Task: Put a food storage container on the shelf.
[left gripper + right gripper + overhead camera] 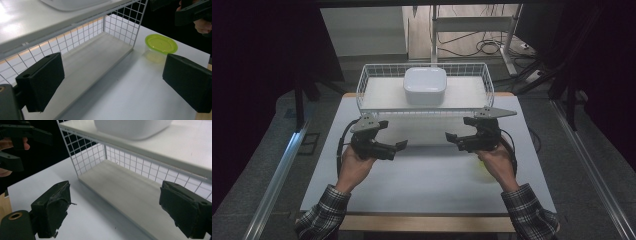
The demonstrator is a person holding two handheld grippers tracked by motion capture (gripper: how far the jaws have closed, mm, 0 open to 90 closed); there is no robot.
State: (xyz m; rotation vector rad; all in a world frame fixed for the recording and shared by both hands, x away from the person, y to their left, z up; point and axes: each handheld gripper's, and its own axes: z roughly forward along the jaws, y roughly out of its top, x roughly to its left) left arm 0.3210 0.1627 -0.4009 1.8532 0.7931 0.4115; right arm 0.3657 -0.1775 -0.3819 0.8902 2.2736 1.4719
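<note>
Ahead, my grippers, left [404,145] and right [448,136], gape empty; wire rack [362,87], white box [425,85], green-lidded tub [160,47].

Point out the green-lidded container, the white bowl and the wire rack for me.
green-lidded container [161,44]: left gripper view, middle of its lid.
white bowl [425,85]: high view, middle of its upturned base.
wire rack [424,113]: high view, front rim of the mesh wall.

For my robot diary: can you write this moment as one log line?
left gripper: jaws open, empty | right gripper: jaws open, empty | white tub: on wire shelf | green-lidded container: on table
</note>
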